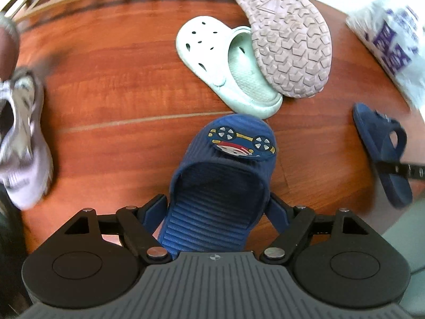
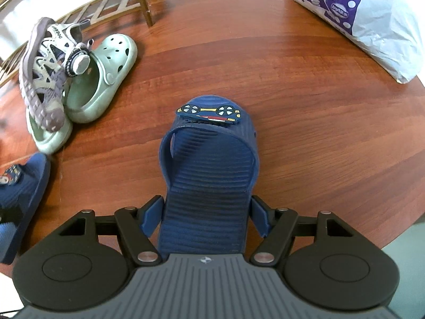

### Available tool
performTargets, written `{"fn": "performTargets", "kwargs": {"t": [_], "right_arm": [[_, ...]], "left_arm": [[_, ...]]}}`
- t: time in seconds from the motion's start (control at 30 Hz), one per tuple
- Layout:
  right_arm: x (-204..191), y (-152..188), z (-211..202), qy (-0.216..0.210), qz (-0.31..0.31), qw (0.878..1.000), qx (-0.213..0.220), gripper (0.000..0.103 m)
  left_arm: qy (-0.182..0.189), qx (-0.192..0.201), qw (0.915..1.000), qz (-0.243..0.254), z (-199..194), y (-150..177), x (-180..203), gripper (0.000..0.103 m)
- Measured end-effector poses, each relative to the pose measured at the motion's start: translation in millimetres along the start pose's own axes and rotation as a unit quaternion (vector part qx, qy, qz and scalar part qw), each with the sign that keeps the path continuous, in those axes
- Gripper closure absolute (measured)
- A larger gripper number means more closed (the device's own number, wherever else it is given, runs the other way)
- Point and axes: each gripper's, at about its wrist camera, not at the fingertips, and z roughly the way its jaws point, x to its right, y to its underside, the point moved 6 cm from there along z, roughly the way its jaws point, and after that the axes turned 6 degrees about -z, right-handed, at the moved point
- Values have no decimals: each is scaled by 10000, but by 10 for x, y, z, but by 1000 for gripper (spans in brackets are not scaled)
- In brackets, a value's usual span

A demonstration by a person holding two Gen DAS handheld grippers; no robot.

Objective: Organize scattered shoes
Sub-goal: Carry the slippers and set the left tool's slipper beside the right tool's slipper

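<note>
Two dark blue slippers carry a car patch on the strap. My left gripper [image 1: 216, 210] is shut on the heel of one blue slipper [image 1: 225, 164], toe pointing away. My right gripper [image 2: 206, 214] is shut on the heel of the other blue slipper [image 2: 209, 159]; that same slipper [image 1: 382, 154] shows at the right of the left wrist view. The left one [image 2: 24, 186] appears at the left edge of the right wrist view. Two mint green clogs [image 2: 106, 74] [image 2: 50, 133] lie together with a purple sandal [image 2: 45, 74] tipped across them.
The floor [image 2: 292, 93] is reddish wood. A white plastic bag with purple print [image 2: 358, 18] lies at the far right. A wooden slatted rack [image 2: 143, 0] stands at the back left. Another purple sandal [image 1: 24, 143], blurred, sits at the left edge of the left wrist view.
</note>
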Motion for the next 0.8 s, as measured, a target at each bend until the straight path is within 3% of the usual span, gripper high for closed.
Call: {"fn": "performTargets", "kwargs": {"t": [0.13, 0.27, 0.53, 0.8], "right_arm": [[198, 14, -63, -145, -219, 9997, -1, 28], [426, 9, -136, -235, -434, 9988, 24, 28], [832, -10, -182, -364, -655, 9972, 42, 28], [969, 87, -196, -484, -798, 9956, 35, 28]], "left_arm": [[-122, 241, 9975, -652, -49, 118, 153, 23], [-187, 330, 9953, -892, -79, 174, 352, 23], [-77, 313, 9927, -1162, 71, 266, 973, 23], [-20, 315, 9931, -1130, 246, 191, 1535, 22]]}}
